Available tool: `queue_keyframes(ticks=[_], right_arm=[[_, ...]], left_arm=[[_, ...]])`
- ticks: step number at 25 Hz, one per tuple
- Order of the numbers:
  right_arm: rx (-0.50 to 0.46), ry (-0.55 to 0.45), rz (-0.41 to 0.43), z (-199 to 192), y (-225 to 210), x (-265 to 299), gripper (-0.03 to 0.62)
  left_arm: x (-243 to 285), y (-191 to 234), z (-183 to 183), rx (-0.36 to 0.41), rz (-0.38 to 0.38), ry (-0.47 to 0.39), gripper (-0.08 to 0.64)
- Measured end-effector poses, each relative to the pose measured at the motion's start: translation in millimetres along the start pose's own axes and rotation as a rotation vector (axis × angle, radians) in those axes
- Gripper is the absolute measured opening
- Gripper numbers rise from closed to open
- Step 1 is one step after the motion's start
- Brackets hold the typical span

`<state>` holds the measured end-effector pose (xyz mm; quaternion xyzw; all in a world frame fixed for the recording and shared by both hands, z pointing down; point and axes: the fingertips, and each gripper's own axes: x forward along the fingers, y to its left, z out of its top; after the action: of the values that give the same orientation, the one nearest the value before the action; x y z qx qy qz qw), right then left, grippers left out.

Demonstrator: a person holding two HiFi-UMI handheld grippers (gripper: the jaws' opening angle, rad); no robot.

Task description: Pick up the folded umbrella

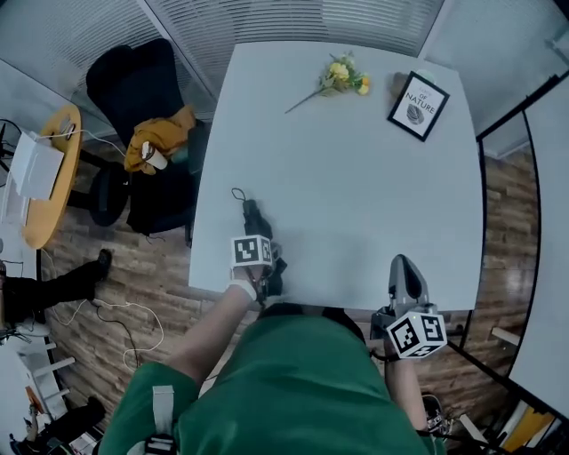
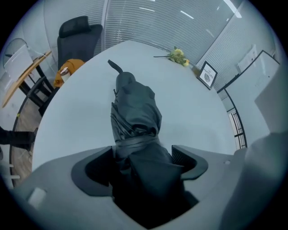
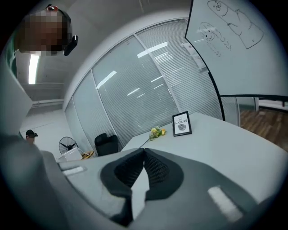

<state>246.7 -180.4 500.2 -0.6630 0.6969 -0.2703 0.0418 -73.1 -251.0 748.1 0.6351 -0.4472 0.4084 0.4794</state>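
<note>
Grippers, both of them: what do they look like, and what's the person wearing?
Both the left gripper and right gripper have pale grey bodies with dark, ribbed jaw pads. Each carries a white cube printed with black square markers. The person wears a green top.

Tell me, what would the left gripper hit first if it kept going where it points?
The folded umbrella, already between the open jaws of the left gripper; the white table seems just beneath.

The white worktop (image 1: pixel 356 169) stands on a wood-plank floor (image 1: pixel 169 275). Beyond its far edge run glass walls with closed blinds (image 1: pixel 293 18). Off its left side are a black office chair (image 1: pixel 133 84) and a round wooden side table (image 1: pixel 49 213). A whiteboard (image 3: pixel 234 40) hangs on its right.
</note>
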Motion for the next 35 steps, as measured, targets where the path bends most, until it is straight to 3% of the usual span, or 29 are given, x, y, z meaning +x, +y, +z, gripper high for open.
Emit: queue_keyframes(ticks=[10,15,19,22,26,30,35], right_arm=[[0.022,0.030,0.050,2,10,12,0.003],[0.018,0.055,0.105,4,26,19,0.003],[-0.016,0.076,0.132,6,35,17,0.003],[-0.028,0.084,0.140,5,37,17,0.003],[-0.052,0.086,0.162,5,47,18,0.003],[-0.093,0.090,0.181,9,52,20,0.003],[-0.121,0.073,0.200,16,66,17,0.003]], left_arm=[[-2,3,-1,0.059,0.014,-0.015,0.359],[-8,7,-3,0.092,-0.069,-0.025,0.311],[-18,10,-5,0.000,-0.166,-0.064,0.301],[-30,11,-2,-0.115,-0.287,-0.143,0.301],[-60,9,12,-0.185,-0.416,-0.290,0.301],[-94,-6,31,-0.197,-0.500,-0.417,0.301],[-146,-31,50,-0.145,-0.604,-0.551,0.301]])
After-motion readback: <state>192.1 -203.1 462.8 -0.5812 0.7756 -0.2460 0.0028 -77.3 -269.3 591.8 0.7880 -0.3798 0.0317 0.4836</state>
